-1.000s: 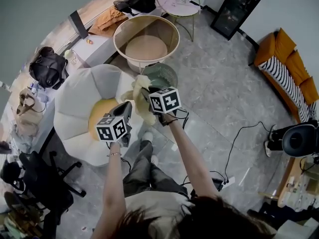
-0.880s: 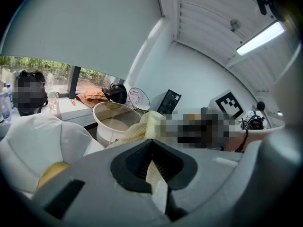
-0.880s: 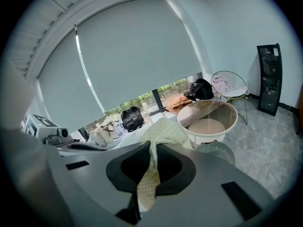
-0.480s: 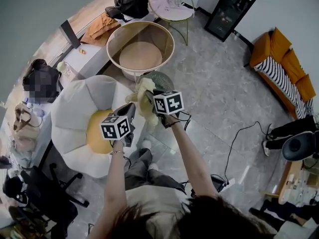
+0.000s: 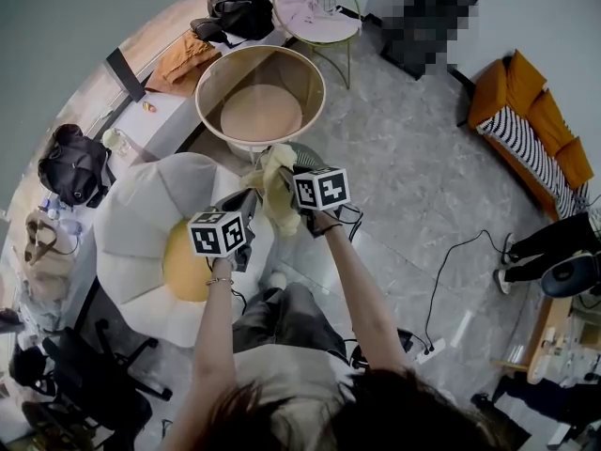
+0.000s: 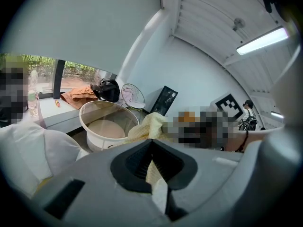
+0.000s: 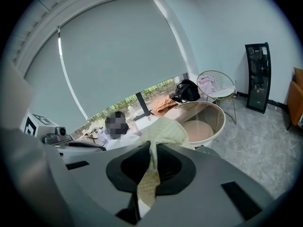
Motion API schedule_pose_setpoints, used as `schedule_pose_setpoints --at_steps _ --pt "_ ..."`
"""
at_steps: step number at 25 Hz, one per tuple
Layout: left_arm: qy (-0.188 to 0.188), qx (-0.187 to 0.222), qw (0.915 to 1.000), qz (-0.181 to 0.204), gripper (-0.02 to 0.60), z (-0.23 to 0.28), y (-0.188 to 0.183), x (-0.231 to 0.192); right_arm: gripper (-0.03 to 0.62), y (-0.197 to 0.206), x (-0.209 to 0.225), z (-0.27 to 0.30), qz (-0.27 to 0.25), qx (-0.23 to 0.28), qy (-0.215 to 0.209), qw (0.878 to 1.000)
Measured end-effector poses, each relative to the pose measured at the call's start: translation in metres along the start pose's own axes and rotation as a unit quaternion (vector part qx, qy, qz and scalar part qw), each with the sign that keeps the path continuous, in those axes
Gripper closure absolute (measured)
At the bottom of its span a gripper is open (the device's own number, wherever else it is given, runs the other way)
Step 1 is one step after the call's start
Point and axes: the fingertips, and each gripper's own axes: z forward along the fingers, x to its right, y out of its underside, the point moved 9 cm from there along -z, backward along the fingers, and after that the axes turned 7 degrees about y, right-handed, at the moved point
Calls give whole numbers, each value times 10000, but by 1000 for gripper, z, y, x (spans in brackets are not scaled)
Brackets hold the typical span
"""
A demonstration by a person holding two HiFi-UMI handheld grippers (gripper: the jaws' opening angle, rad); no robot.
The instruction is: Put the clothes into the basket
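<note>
- Since the earlier picture, both grippers and the cloth point(image 5: 274, 172) they carry have come closer to the basket point(image 5: 261, 111).
- The left gripper point(image 5: 246, 205) has its jaws clamped on a fold of the pale yellow cloth, with a strip pinched between the pads.
- The right gripper point(image 5: 293, 184) is closed tight on another part of the same cloth.
- The cloth hangs bunched in the air between the two grippers, just short of the basket's near rim and not inside it.
- The round basket stands on the floor beside a white seat point(image 5: 141, 224) with a yellow centre.
</note>
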Motion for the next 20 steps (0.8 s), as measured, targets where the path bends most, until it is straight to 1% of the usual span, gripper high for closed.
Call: schedule_pose_setpoints --at_steps 5,10,15,20 --pt "-13 -85 10000 -37 571 15 -5 -4 569 -11 14 6 48 6 -21 10000" --pt "-78 -121 9998 -122 571 40 -12 1 569 -24 43 14 -2 -65 -64 10000" --pt "-217 -54 9989 -418 571 73 -16 5 569 -34 76 30 -37 -319 -246 9992" --pt "-374 -17 9973 -624 571 111 -25 6 569 -46 109 50 -257 -623 -323 9972"
